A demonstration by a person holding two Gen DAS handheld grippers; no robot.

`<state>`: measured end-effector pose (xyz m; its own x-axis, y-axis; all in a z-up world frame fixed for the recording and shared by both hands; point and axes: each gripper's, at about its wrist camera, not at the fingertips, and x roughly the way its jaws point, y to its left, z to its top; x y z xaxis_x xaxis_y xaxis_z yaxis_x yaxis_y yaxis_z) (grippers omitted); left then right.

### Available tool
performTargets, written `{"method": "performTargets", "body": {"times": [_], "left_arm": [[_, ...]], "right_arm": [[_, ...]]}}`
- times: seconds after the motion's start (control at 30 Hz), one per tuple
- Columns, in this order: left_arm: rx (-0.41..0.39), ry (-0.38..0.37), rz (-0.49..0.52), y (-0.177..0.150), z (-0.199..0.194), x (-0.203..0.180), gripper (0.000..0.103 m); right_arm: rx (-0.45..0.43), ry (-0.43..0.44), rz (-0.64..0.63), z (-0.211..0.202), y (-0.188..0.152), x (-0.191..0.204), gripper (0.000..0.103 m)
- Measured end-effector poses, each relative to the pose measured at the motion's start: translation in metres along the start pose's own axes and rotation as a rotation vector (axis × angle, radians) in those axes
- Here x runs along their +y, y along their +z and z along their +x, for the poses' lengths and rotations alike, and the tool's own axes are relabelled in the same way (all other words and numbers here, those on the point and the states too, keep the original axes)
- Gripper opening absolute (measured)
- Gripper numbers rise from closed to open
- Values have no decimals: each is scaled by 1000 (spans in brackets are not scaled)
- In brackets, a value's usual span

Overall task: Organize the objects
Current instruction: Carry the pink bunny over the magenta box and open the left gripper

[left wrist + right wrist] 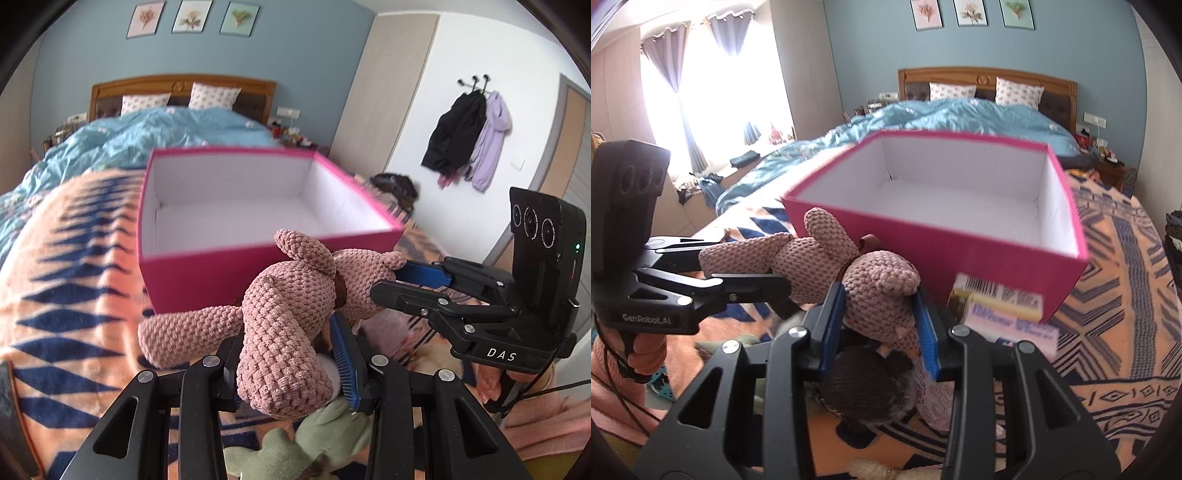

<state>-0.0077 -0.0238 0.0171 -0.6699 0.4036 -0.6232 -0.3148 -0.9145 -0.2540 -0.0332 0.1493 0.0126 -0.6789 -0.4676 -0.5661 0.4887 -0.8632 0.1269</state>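
Setting: a bed [177, 129] covered at the near end by an orange and navy patterned blanket [55, 258]; the blue quilt [960, 114] lies beyond it toward the headboard.
Open room: the box has bare blanket on its left in the left wrist view and on its right in the right wrist view; the near wall of the box stands just behind the toy.
Pink knitted toy [288, 314]: coarse dusty-pink knit, long limp limbs, a brown band at the neck; held in the air just in front of the box, at about rim height.
Left gripper [288, 369]: fingers pinched on the toy's body or leg end, blue pads [345, 365] pressing its sides.
Right gripper [882, 310]: fingers pinched on the toy's head end; in the left wrist view it reaches in from the right.
Pink box [199, 280]: open, no lid on it, magenta outside, white inside; nothing shows in it.
Box label [1001, 299]: a barcode sticker on the near outer wall, blurred.
Below the grippers: a green soft toy [325, 435] and a dark furry toy [871, 384] lie on the blanket.
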Motion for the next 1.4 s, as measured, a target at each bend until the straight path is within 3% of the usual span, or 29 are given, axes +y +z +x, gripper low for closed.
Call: {"method": "performTargets", "body": {"times": [0.23, 0.5, 0.7, 0.93, 1.2, 1.33, 1.4], "left_arm": [[-85, 29, 65, 42, -21, -6, 39], [-106, 119, 104, 88, -4, 3, 39], [-50, 132, 79, 99, 34, 25, 39], [52, 120, 33, 85, 76, 49, 39], [108, 146, 18, 79, 93, 59, 40], [111, 197, 10, 75, 94, 63, 44], [92, 222, 16, 74, 89, 60, 53]], "right_arm": [[-111, 14, -51, -28, 38, 2, 39], [-163, 13, -68, -10, 75, -15, 38], [-120, 12, -27, 23, 83, -36, 38], [-21, 7, 6, 63, 71, -53, 38], [61, 26, 36, 89, 62, -64, 38], [118, 24, 43, 102, 56, -68, 38], [114, 14, 59, 101, 54, -70, 38]]}}
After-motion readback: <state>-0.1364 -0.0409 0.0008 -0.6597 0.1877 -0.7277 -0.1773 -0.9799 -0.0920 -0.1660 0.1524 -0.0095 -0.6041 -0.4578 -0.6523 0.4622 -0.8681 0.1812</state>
